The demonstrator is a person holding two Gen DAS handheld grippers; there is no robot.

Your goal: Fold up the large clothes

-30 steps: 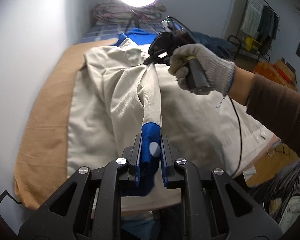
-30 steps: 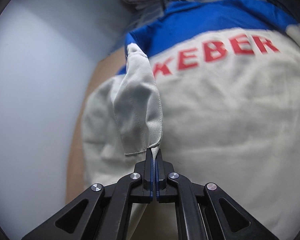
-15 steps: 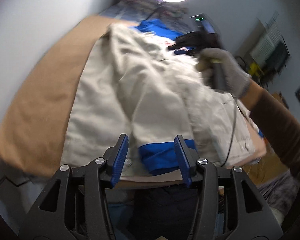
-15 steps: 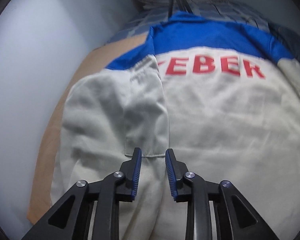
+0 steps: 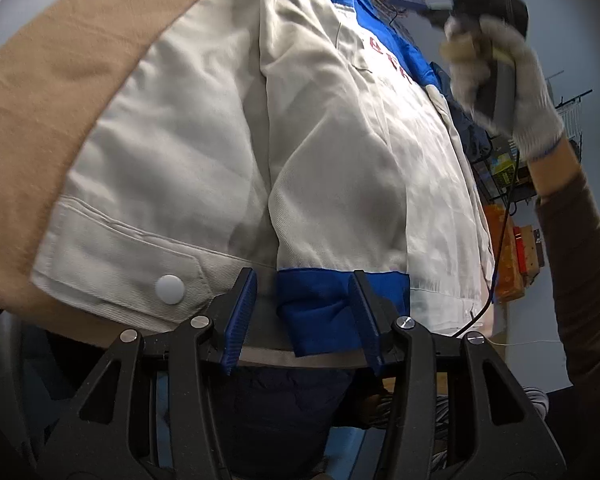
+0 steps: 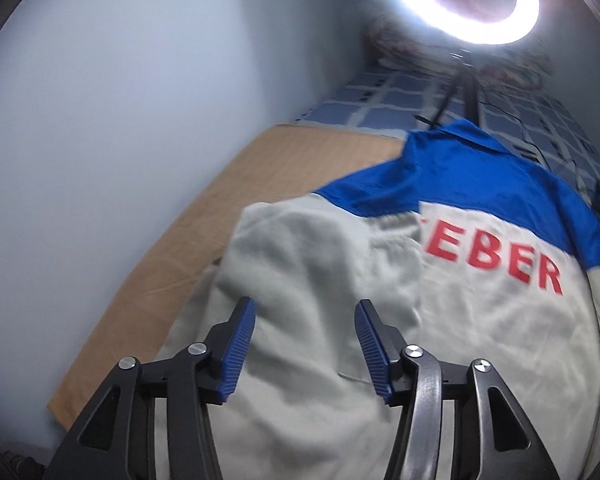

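Note:
A cream work jacket (image 5: 204, 148) with a blue yoke and red lettering (image 6: 496, 260) lies back-up on the bed. One sleeve is folded down over its back, and the blue cuff (image 5: 324, 304) rests at the near hem. My left gripper (image 5: 304, 316) hovers open over that cuff, which lies loose between the pads without being pressed. My right gripper (image 6: 304, 336) is above the jacket's upper left part; its jaws are opening with nothing held between them. In the left wrist view a gloved hand (image 5: 512, 80) holds it up at the top right.
A tan blanket (image 5: 56, 60) covers the bed under the jacket, against a pale wall (image 6: 100, 120) on the left. A lit ring light (image 6: 460, 0) on a stand rises over blue checked bedding (image 6: 380, 96) at the far end. Orange boxes (image 5: 504, 256) and a wire rack stand to the right.
Both grippers have let go of the sleeve, which now lies flat on the jacket's back. The left gripper dropped toward the hem; the right one opened and lifted away from the cloth.

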